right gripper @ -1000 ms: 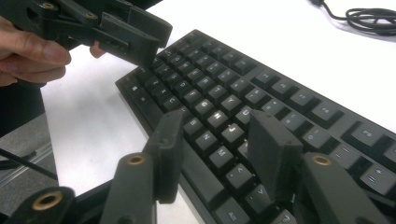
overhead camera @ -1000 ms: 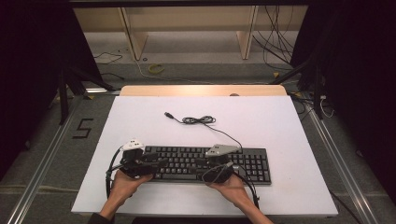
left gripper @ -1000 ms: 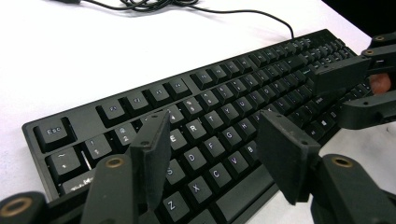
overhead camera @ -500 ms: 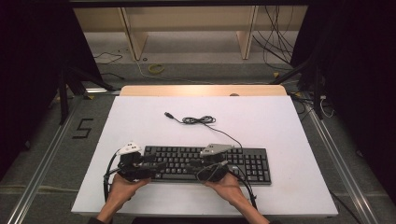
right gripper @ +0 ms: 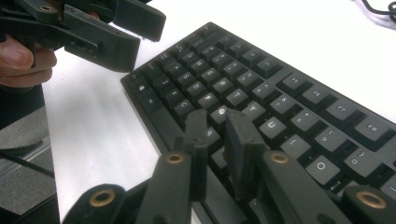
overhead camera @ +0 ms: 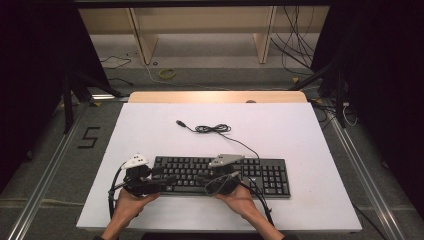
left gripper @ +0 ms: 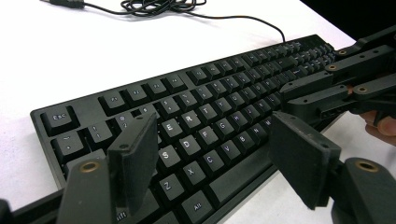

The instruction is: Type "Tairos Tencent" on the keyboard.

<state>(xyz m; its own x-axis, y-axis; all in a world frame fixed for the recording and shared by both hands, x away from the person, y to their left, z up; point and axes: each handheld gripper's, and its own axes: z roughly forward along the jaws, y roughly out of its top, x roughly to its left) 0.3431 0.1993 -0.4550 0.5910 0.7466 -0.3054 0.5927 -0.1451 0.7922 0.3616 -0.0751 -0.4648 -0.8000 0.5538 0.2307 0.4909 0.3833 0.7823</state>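
White table, wooden shelving behind, loose cables on floor

We see a white table with a pale wooden strip along its far edge — on it lies a black keyboard near the front, its coiled cable trailing toward the middle.

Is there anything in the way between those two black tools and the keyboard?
Nothing visible. The left tool hangs open over the keyboard at its letter keys, and the right tool, nearly closed, sits just above the middle keys.
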